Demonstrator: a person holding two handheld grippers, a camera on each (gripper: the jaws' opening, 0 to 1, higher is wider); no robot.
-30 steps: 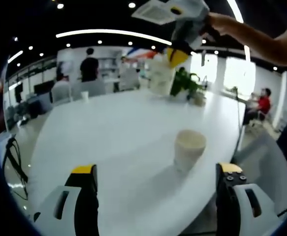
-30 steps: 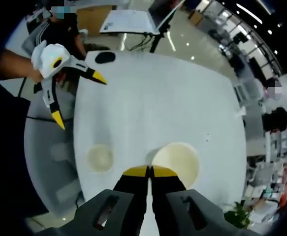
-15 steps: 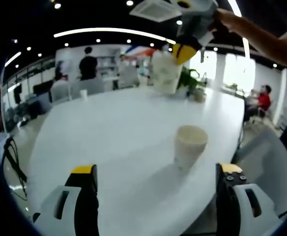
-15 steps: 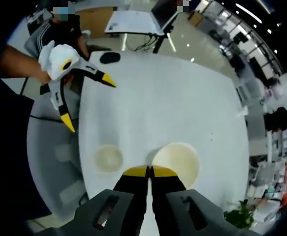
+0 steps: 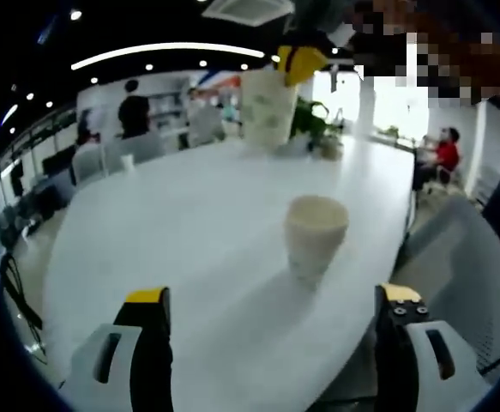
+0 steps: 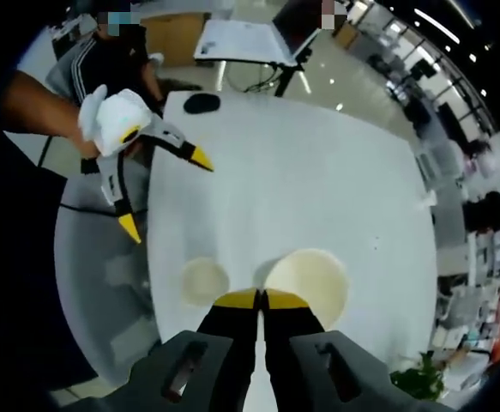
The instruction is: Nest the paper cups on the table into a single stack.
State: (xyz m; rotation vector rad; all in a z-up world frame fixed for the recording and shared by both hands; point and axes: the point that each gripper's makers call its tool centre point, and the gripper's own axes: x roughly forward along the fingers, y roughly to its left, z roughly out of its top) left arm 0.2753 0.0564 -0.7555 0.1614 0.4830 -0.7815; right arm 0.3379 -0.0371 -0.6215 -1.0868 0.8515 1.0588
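In the right gripper view, my right gripper [image 6: 261,299] has its yellow-tipped jaws pressed together on the rim of a paper cup [image 6: 308,283], which I hold up in the air above the white table [image 6: 301,189]. I look straight down into this held cup; its inside is pale and I can see nothing in it. Just to its left in that view, lower down, the second cup [image 6: 203,281] stands upright on the table near the edge, its mouth open and also looking empty. The two cups are near each other but apart.

My left gripper [image 6: 159,184] shows further left in that view, its jaws spread wide and holding nothing, hovering at the table's edge.

In the left gripper view, my left gripper [image 5: 271,300] has its jaws wide apart, with the standing cup [image 5: 315,236] ahead, between and beyond them. Higher up and further off, the held cup [image 5: 268,107] hangs from the right gripper's yellow tips [image 5: 299,60].

A dark round object [image 6: 201,103] lies at the table's far edge.
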